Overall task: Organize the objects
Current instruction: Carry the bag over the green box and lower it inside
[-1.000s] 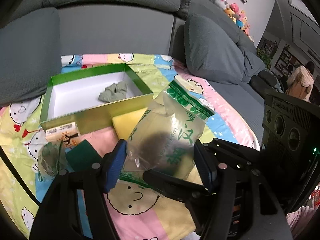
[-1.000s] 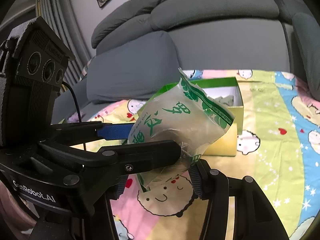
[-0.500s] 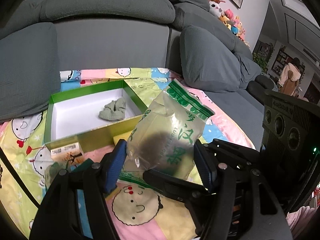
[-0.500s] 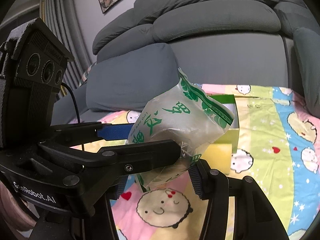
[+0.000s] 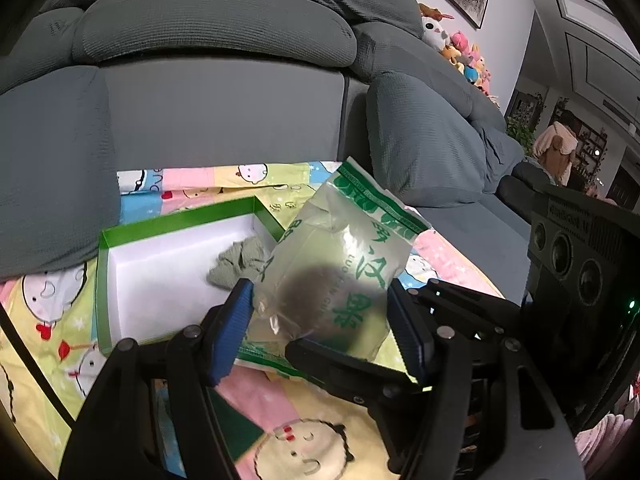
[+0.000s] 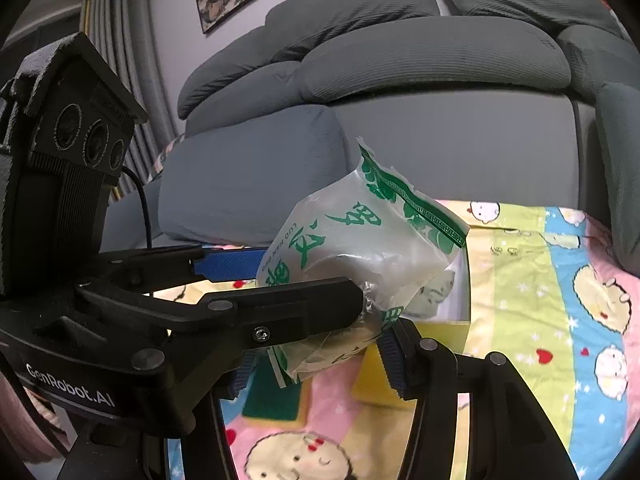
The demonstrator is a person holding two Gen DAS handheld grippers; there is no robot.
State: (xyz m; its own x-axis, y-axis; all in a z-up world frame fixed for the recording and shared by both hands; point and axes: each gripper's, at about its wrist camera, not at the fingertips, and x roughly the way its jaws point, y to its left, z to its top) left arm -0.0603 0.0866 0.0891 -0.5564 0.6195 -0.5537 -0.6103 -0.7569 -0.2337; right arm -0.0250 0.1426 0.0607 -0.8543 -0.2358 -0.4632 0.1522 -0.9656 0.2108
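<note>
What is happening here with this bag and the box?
A person with two handheld grippers is tidying things on a sofa blanket. Both the left gripper and the right gripper have their jaws around a clear bag with green print, held up in the air beside a green box. A grey cloth already lies in the box.

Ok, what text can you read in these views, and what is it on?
"罗汉果": large green characters on the plastic bag.
"LUO HAN GUO": small print on the same bag.
"GenRobot.AI": white, on the body of the left hand-held gripper.
Lettering on the housing of the right hand-held gripper: too blurred to read.
</note>
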